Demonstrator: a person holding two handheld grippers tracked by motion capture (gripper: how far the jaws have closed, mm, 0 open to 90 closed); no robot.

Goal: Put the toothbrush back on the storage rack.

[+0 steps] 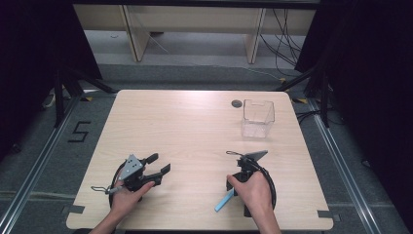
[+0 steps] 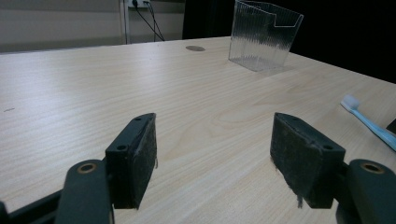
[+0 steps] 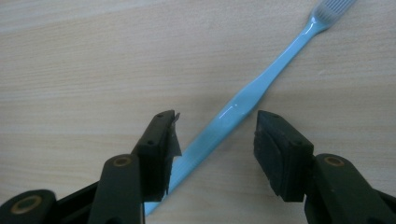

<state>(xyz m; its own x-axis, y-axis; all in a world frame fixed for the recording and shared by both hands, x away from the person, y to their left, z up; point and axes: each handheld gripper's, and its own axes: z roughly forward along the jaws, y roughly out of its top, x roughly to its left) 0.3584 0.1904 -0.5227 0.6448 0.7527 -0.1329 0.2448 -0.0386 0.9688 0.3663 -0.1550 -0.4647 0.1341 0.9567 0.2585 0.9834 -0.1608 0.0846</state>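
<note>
- The right gripper (image 3: 212,140) points down at the table with its jaws spread wide; the light blue toothbrush (image 3: 243,102) lies flat on the wood between them, handle running diagonally, and neither pad presses on it. The left pad sits just beside or against the handle's edge; which of the two cannot be told.
- In the high view the right gripper (image 1: 233,186) is under the person's right hand near the front edge, with the toothbrush (image 1: 224,201) poking out toward the left and front.
- The left gripper (image 2: 215,161) is likewise released, jaws apart over bare wood, nothing between them; in the high view it (image 1: 160,165) rests low at the left front of the table (image 1: 185,126).
- From the left gripper view the toothbrush head (image 2: 350,101) lies off to the right, bristles up.
- A clear plastic holder (image 1: 258,118) stands upright and empty toward the far right of the table, well apart from the toothbrush; a small dark disc (image 1: 236,103) sits beside it.
- Judged from this, the work is at its start: the toothbrush is not yet gripped or lifted. The grasp, the carry and, probably, the placing in the holder are all left.
</note>
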